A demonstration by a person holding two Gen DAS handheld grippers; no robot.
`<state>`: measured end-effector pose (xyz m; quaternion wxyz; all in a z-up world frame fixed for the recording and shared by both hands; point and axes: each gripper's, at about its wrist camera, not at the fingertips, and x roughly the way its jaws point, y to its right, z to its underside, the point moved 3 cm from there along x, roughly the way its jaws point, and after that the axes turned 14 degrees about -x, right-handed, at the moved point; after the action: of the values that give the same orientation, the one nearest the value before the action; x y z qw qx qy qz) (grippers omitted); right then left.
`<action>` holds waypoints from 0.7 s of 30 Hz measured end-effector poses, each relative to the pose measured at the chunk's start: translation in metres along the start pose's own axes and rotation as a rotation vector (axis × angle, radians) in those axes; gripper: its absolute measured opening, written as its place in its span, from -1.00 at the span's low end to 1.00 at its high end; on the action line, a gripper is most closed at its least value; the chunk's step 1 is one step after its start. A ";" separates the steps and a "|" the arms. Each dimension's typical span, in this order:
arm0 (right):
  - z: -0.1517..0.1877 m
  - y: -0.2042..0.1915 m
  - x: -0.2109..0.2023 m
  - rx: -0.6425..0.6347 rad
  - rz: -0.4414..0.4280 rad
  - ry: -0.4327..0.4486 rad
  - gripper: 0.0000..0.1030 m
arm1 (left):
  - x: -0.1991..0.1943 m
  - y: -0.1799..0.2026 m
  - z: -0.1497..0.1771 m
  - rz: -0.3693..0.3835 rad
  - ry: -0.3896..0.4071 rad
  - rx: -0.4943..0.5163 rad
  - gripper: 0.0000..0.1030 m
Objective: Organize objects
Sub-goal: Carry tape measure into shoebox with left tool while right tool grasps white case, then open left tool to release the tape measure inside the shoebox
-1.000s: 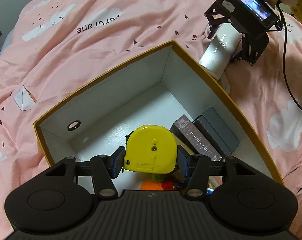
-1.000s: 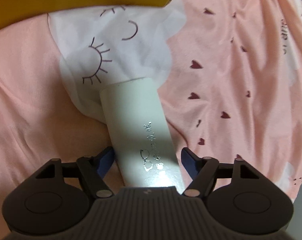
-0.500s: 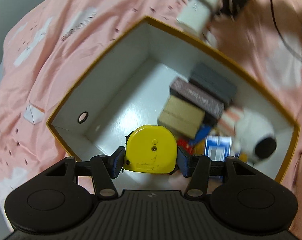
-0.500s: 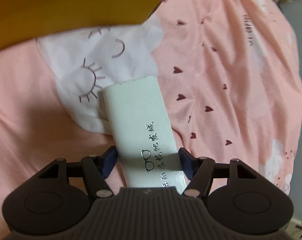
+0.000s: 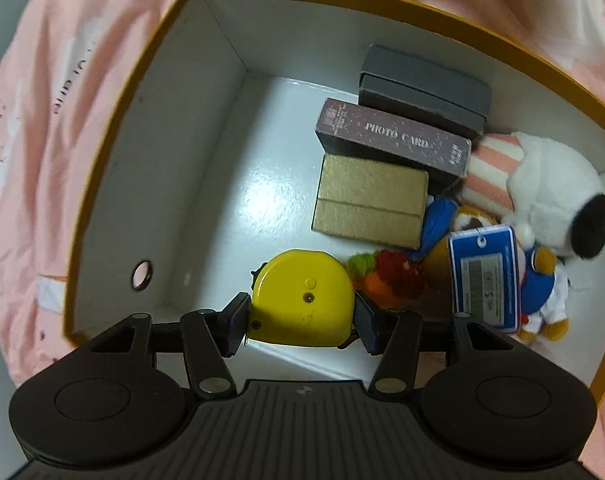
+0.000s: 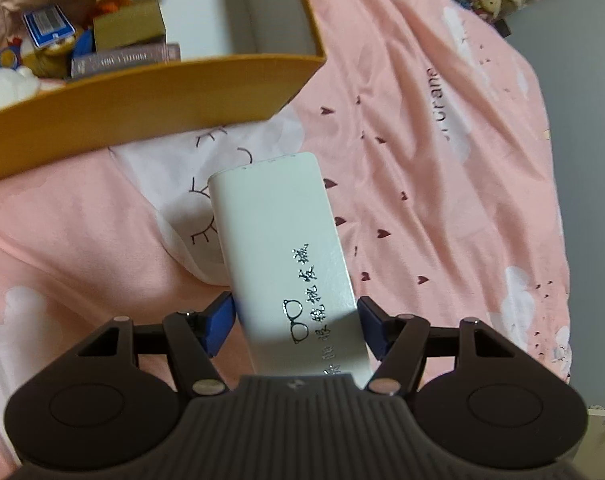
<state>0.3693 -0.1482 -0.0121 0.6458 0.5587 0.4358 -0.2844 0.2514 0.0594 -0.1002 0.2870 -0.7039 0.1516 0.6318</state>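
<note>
Bedspread (image 6: 442,168): pink, printed with hearts and white clouds; everything you are working with sits on it.
Box (image 5: 190,92): a big open box, mustard outside and white inside, with a round finger hole in one wall. From your right wrist view it lies beyond the white case, its near wall facing you.
Plush dog (image 5: 550,196): white with a black nose, lying against the box's right side, next to a striped pink cloth.
White case (image 6: 278,264): long and flat, printed with a glasses drawing and some text; your right gripper (image 6: 296,326) has both blue pads pressed on its sides, so you are holding it. It hangs above the bedspread, outside the box.
Small boxes: a grey box (image 5: 422,88), a dark one marked PHOTO CARD (image 5: 394,136) and a tan box (image 5: 368,200) lie side by side on the box floor.
Blue tag (image 5: 484,276): lies on the small toys near the plush dog.
Tape measure (image 5: 304,300): yellow, clamped between the pads of your left gripper (image 5: 302,322), held inside the box over its floor, just beside a fuzzy orange and red toy (image 5: 390,276).
</note>
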 end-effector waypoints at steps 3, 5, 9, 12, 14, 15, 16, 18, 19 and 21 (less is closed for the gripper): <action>0.000 -0.006 -0.006 -0.007 0.009 0.004 0.31 | 0.007 -0.005 -0.006 0.029 -0.010 0.005 0.22; -0.001 -0.009 -0.008 -0.008 0.012 0.006 0.31 | 0.011 -0.009 -0.009 0.049 -0.018 0.002 0.22; -0.002 -0.007 -0.013 -0.011 0.024 0.009 0.31 | 0.016 -0.013 -0.011 0.083 -0.024 0.017 0.22; -0.005 -0.003 -0.020 -0.011 0.039 0.012 0.31 | 0.020 -0.017 -0.012 0.110 -0.024 0.028 0.22; -0.009 0.000 -0.024 -0.014 0.044 0.013 0.31 | 0.024 -0.021 -0.013 0.135 -0.034 0.010 0.22; -0.011 0.001 -0.026 -0.019 0.048 0.014 0.31 | 0.026 -0.023 -0.013 0.148 -0.037 0.010 0.22; -0.013 0.000 -0.029 -0.023 0.051 0.015 0.31 | 0.027 -0.024 -0.013 0.158 -0.034 0.017 0.22; -0.018 0.001 -0.031 -0.031 0.055 0.018 0.31 | 0.029 -0.027 -0.013 0.174 -0.026 0.021 0.27; -0.021 0.001 -0.032 -0.036 0.056 0.020 0.31 | 0.030 -0.028 -0.013 0.181 -0.025 0.016 0.29; -0.027 0.000 -0.034 -0.048 0.056 0.025 0.31 | 0.031 -0.030 -0.012 0.187 -0.023 0.006 0.29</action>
<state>0.3474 -0.1255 0.0181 0.6614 0.5584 0.4346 -0.2487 0.2832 0.0806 -0.1234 0.2305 -0.6787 0.2151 0.6633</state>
